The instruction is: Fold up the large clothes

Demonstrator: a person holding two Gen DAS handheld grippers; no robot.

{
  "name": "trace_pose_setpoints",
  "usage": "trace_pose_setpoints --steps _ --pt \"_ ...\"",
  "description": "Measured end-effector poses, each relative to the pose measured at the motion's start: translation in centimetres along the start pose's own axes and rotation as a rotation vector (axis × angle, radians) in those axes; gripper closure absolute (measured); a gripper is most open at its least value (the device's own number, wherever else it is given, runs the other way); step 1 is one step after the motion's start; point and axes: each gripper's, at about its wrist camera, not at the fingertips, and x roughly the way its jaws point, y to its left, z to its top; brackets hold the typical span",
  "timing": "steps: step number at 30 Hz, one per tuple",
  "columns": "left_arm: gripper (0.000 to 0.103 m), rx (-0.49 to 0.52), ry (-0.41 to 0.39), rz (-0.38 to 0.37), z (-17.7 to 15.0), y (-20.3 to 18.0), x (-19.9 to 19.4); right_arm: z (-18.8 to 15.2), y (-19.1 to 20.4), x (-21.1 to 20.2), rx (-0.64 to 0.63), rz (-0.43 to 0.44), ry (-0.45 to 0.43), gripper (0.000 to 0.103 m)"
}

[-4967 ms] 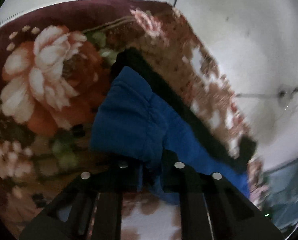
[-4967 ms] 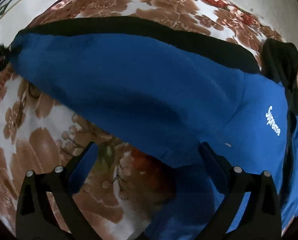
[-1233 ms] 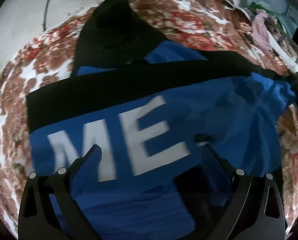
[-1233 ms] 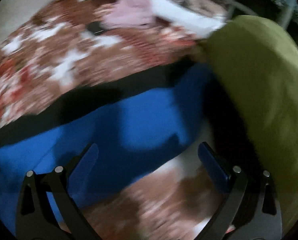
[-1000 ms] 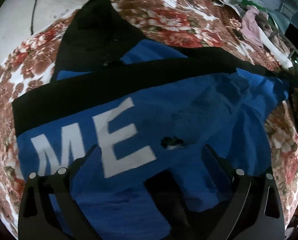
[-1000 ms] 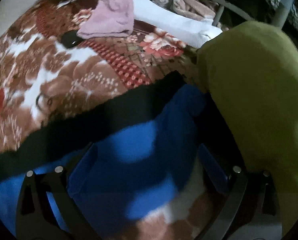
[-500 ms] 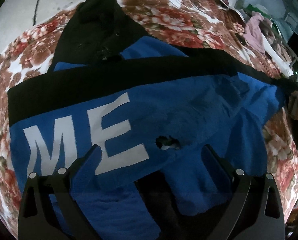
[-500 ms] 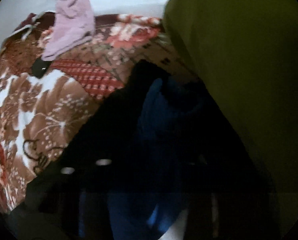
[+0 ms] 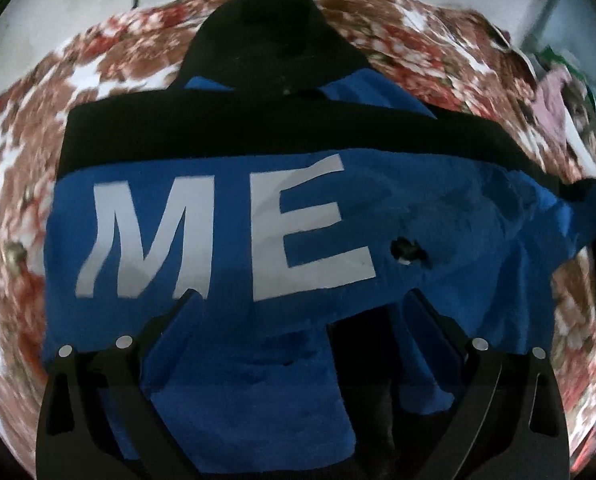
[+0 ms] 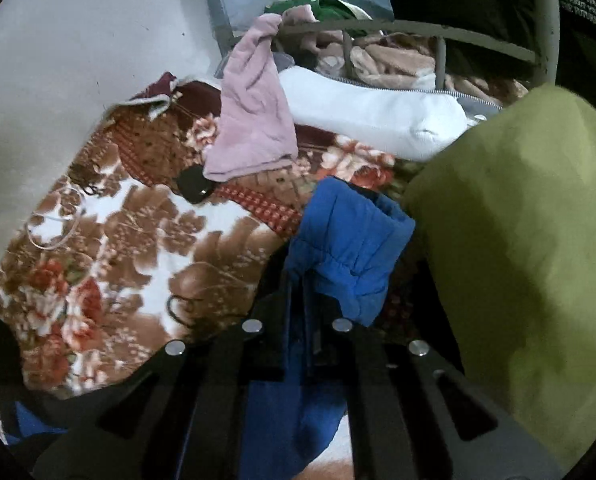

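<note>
Blue fleece hoodie (image 9: 438, 216) with a black shoulder band, black hood and large white letters lies spread face-up on a brown-and-red floral blanket (image 9: 26, 128), hood toward the far wall. One sleeve runs off to the side, and its ribbed blue cuff (image 10: 350, 240) is pinched in the right gripper (image 10: 298, 320), whose jaws have just been closing and now clamp flat on the cloth, the cuff bunching above the fingertips. The left gripper (image 9: 302, 304) hovers over the hoodie's lower front with its jaws spread wide and nothing between them; the fabric under it is untouched.

The step in hand looks like folding the sleeve across the body. To do it well, the right gripper should carry the cuff high enough that the sleeve clears the blanket without dragging the torso along, then sweep it across toward the white letters so the sleeve lands straight along the black band. The left gripper could press or pin the hoodie near the shoulder to keep the body from sliding. Fleece is soft and heavy, so a small pinch may slip; the grip should take both layers of the cuff.

Close beside the cuff sits a bulky olive-green cloth (image 10: 530, 264), and a pale pink towel (image 10: 254, 120) and white folded garment (image 10: 370, 116) lie beyond; the sweep should avoid snagging them.
</note>
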Motion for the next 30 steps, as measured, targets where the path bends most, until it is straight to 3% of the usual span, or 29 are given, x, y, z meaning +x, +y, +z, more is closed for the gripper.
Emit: trace_pose_setpoints --steps 3,7,10,17,19,23,30 --pt "0.005 -0.030 -0.010 -0.009 0.0 -0.4 -0.5 0.3 0.5 -1.0 -0.019 0.023 0.003 0.098" --pt "0.005 0.122 -0.072 0.007 -0.3 -4.4 -1.5 -0.1 3.5 -5.2 -0.127 0.117 -0.021 0.098" --pt "0.005 0.224 -0.094 -0.043 -0.5 -8.1 -0.6 -0.9 6.8 -8.9 -0.210 0.199 -0.061 0.098" --pt "0.005 0.272 -0.136 -0.159 0.1 -15.0 1.9 -4.0 13.1 -15.6 -0.274 0.439 -0.053 0.098" --pt "0.005 0.274 -0.146 -0.142 -0.2 -16.6 3.0 -4.8 14.6 -17.2 -0.293 0.509 -0.039 0.098" --pt "0.005 0.281 -0.089 -0.093 -1.4 -17.9 6.6 -6.2 17.9 -20.5 -0.327 0.620 -0.019 0.098" --pt "0.004 0.352 -0.123 -0.001 -2.8 -18.5 8.6 -8.4 23.8 -26.4 -0.385 0.822 0.029 0.098"
